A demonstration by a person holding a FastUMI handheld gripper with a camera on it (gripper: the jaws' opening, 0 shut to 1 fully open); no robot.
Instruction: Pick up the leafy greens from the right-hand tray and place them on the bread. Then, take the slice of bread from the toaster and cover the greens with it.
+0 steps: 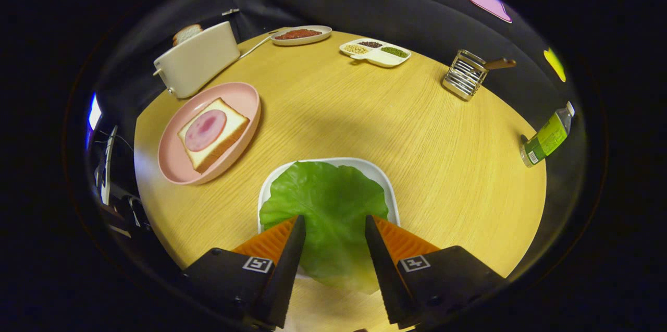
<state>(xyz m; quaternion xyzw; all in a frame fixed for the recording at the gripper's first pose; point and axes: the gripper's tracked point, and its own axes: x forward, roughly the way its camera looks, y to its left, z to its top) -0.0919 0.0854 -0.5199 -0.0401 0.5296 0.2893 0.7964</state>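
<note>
Greens (324, 207) lie on the white tray (386, 182) at lower centre, between the spread fingers of the gripper (331, 225), not yet pinched. First step, it seems: grasping; next, close on the leaf and lift toward the bread (212, 133) on the pink plate (245, 93), left. Toaster (197, 63) with its slice (186, 33) stands upper left on a round wooden table (417, 134).
</note>
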